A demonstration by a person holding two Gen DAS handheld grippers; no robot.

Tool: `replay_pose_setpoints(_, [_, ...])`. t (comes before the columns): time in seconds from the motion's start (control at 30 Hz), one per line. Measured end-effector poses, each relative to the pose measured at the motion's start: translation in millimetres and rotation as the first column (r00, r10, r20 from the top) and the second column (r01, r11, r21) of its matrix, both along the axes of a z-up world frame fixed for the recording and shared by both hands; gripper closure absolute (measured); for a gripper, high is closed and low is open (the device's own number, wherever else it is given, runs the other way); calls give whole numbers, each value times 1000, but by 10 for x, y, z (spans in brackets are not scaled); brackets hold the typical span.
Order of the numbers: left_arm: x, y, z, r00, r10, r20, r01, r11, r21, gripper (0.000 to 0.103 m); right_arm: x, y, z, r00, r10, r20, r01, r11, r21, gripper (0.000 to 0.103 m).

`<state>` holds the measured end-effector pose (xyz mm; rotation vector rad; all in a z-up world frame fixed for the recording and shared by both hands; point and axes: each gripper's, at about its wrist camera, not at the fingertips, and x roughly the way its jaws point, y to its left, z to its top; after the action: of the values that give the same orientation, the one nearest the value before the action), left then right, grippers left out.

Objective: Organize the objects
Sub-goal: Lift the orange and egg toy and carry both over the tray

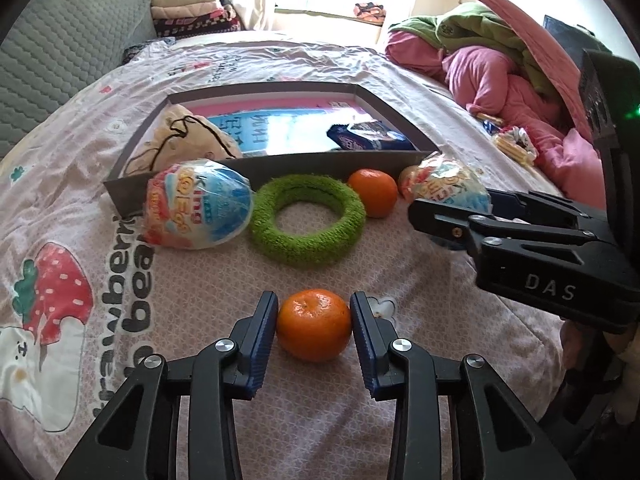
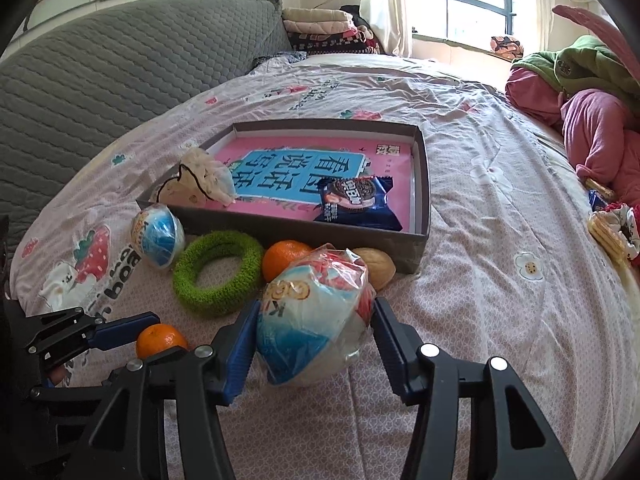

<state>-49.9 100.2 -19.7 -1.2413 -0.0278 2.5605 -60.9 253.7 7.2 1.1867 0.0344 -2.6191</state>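
Observation:
My left gripper [image 1: 314,326] is shut on an orange mandarin [image 1: 313,325] resting on the bed; both pads touch its sides. It also shows in the right wrist view [image 2: 161,340]. My right gripper [image 2: 316,340] is shut on a wrapped toy egg [image 2: 316,320], blue, white and red in crinkly plastic. A grey shallow box [image 2: 423,184] lies beyond, holding a pink book [image 2: 280,164], a blue cookie packet [image 2: 358,202] and a cream pouch [image 2: 204,182]. In front of the box lie a second wrapped egg [image 1: 198,204], a green fuzzy ring [image 1: 308,220], a second mandarin [image 1: 373,192] and a walnut [image 2: 376,266].
Everything lies on a pink patterned bedspread [image 2: 480,320]. A grey quilted headboard [image 2: 100,80] is at left. Pink and green bedding [image 2: 592,120] is heaped at right, with small snack packets [image 2: 608,224] beside it. Folded blankets [image 2: 320,28] and a window are at the far end.

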Motion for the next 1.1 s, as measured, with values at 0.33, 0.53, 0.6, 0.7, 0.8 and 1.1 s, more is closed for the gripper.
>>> replay_pose_setpoints(0.33, [22,-85,179,998,21,-62,-20,1000,15,65,20,58,97,999,-10,-32,8,998,-60,47])
replay_pose_setpoints(0.53, [21,-115,274,994,35,-100,-33,999,19,65,45,43,176,997,-6,-75,1,998,-64,47])
replay_pose_setpoints(0.6, [13,-140,308,993,44,-110,-42,999,24,65,47,31,184,997,1,-82,-6,998,-60,47])
replay_pose_setpoints(0.7, [-3,-179,343,991,57,-122,-54,998,28,65,60,3,216,995,11,-104,-17,998,-52,47])
replay_pose_setpoints(0.8, [-21,-221,370,989,70,-131,-66,997,35,65,62,-22,245,992,22,-123,-28,998,-52,47])
replay_pose_setpoints(1.1, [-84,-320,449,981,103,-167,-93,994,66,65,10,-132,287,986,58,-158,-65,997,-37,47])
